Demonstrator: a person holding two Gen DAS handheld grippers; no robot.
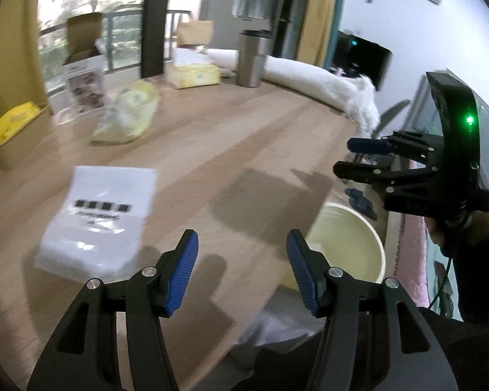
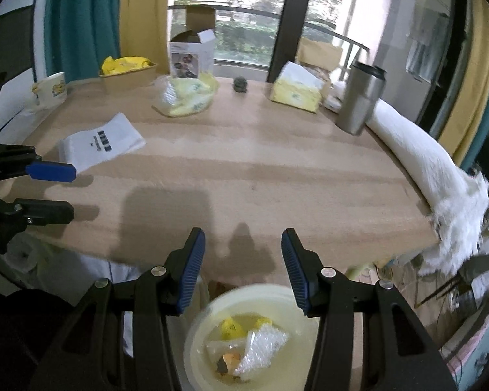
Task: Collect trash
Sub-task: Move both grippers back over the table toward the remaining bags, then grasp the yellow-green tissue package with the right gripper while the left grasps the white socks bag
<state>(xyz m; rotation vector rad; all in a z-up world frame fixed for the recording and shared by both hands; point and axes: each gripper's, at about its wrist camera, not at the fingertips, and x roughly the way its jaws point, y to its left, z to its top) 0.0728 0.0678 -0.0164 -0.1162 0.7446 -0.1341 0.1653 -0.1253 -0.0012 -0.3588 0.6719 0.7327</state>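
The pale yellow round plastic bin (image 2: 254, 335) sits below the near edge of the light wooden table (image 2: 260, 169), and already holds several bits of rubbish: a crumpled sheet of clear bubble wrap (image 2: 264, 345), small yellow wrappers (image 2: 231, 325) and an orange-brown scrap (image 2: 228, 358). So part of the collecting looks done. The right gripper (image 2: 243, 267) hangs over the bin with its blue-padded fingers spread wide and nothing between them. The left gripper (image 1: 241, 270) is likewise spread and empty, hovering above the table's near edge. What seems left on the table: a flat white plastic mailer bag with a black printed label (image 1: 97, 218), lying nearest the left gripper, and a crumpled clear-and-yellow plastic bag (image 2: 187, 96) further back. The steel travel tumbler (image 2: 362, 97), the yellow tissue pack (image 2: 296, 93) and the white rolled towel (image 2: 417, 150) along the right edge are probably not trash. I judge the task roughly half done, with the mailer bag the likely next pick
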